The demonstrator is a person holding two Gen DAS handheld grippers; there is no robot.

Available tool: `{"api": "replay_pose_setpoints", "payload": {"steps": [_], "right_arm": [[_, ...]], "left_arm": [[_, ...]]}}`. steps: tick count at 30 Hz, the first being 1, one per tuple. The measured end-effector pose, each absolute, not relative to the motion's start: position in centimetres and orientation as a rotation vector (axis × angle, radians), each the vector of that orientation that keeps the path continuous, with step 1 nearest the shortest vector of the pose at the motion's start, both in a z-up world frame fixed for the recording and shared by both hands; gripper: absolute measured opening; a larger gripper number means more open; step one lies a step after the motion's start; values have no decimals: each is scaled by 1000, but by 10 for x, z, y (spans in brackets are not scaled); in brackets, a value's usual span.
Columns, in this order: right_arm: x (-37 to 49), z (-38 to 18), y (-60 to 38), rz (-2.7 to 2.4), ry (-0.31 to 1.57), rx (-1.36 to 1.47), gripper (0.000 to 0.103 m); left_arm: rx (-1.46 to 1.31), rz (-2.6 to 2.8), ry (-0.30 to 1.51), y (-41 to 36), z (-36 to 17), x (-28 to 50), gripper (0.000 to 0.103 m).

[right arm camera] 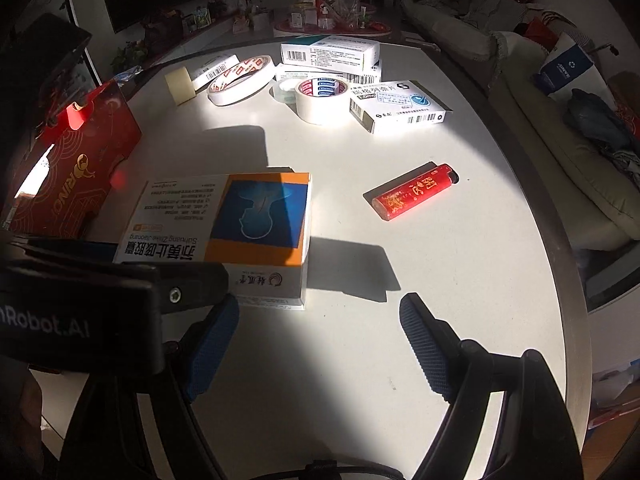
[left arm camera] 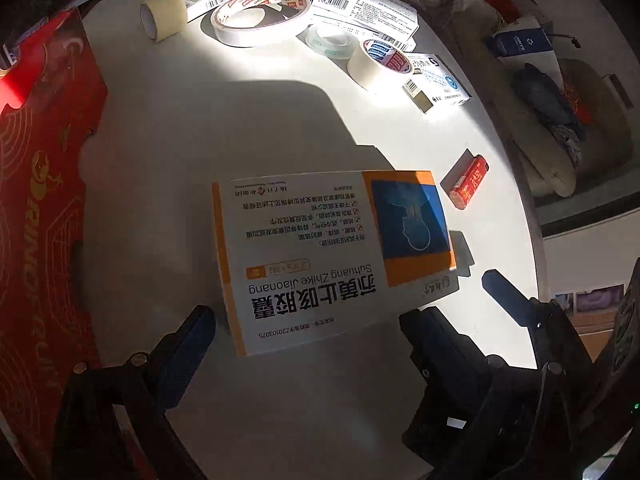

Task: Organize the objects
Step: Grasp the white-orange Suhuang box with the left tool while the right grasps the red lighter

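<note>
Beside the red lighter (right arm camera: 414, 192) on the table (right arm camera: 460, 280), the orange medicine box (left arm camera: 324, 256) is bracketed by spread left fingers (left arm camera: 188, 344); light, crushable cardboard, best gripped across its long edges. Right fingers (right arm camera: 428, 344) are spread, empty.

medicine box (right arm camera: 224, 224) left of lighter (right arm camera: 414, 192), tape rolls (right arm camera: 320, 100) behind

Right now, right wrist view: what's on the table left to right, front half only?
red gift box → orange-and-white medicine box → red lighter
</note>
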State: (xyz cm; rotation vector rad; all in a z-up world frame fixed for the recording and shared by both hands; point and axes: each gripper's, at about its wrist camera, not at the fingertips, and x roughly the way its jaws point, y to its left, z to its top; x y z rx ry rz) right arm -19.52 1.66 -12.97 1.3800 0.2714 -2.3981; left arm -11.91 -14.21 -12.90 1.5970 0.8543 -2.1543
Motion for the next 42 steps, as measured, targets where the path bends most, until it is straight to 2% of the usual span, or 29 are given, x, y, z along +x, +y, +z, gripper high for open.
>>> {"api": "replay_pose_setpoints", "payload": {"steps": [5,8,11,16,18,22,25,36,39,42], "right_arm": [[-197,-126,27,-2378,256,1332,82],[-191,-119,53,-2361,227,1334,83],[-184,-116,87,-2392,224,1366,83],[-185,-110,137,-2457,134,1415,84],[-188,-106,143,-2462,119,1407,84],[-195,-98,140,-2436,51,1376,84],[-208,-95,130,-2428,24,1369,84],[-269,-109,84,-2486,-103,1539,84],[-279,-117,67,-2508,-67,1577,84],[-282,-121,66,-2492,-114,1602,84]], "left_arm": [[1458,-2230,793,-139,-95,-96,103],[1389,-2326,649,-140,-69,-107,103],[1484,-2391,371,-133,-63,-138,103],[1810,-2404,-281,-94,-91,-188,103],[1925,-2371,-433,-89,-102,-188,103],[2104,-2315,-441,-96,-128,-197,103],[2073,-2305,-487,-96,-133,-199,103],[1764,-2284,-183,-81,-133,-137,103],[1699,-2327,-265,-80,-126,-138,97],[1656,-2360,-443,-75,-116,-161,97]]}}
